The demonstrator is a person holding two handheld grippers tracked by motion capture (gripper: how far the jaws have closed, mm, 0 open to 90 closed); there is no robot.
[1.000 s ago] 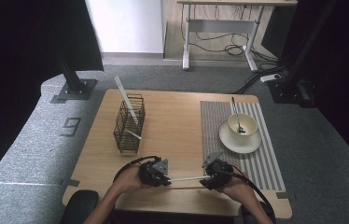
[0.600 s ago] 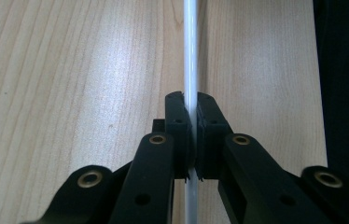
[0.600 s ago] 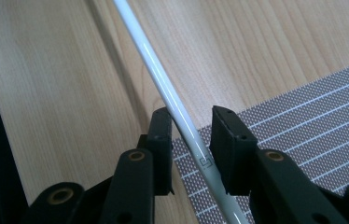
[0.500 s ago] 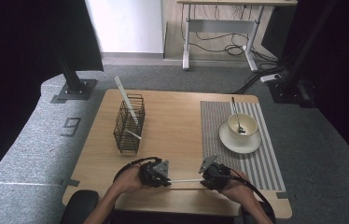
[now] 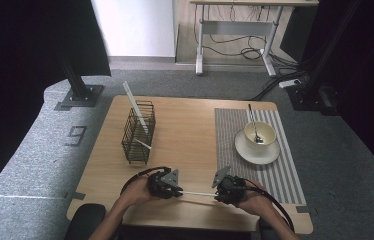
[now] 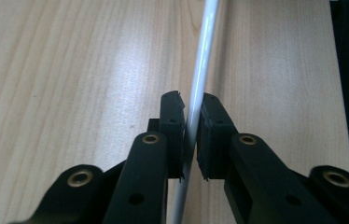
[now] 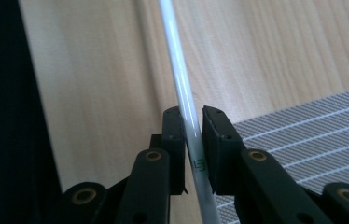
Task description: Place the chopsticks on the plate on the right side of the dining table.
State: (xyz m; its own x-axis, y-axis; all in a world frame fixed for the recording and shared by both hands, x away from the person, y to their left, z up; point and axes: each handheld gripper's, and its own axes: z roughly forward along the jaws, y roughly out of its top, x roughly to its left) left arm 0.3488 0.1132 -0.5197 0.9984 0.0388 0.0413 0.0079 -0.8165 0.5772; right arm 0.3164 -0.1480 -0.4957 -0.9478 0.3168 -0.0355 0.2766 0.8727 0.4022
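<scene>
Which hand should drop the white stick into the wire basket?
Probably left. Both the left gripper and right gripper clamp the white stick, but the left sits nearer the wire basket.

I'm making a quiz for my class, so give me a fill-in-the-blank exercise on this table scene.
1. Both tongs, left tongs and right tongs, are shut on one thin white ____.
2. The spoon stands in the ____ on the saucer.
3. The saucer sits on a striped ____.
4. The black wire basket stands to the ____ of the cup.

Missing words: straw; cup; placemat; left
</scene>
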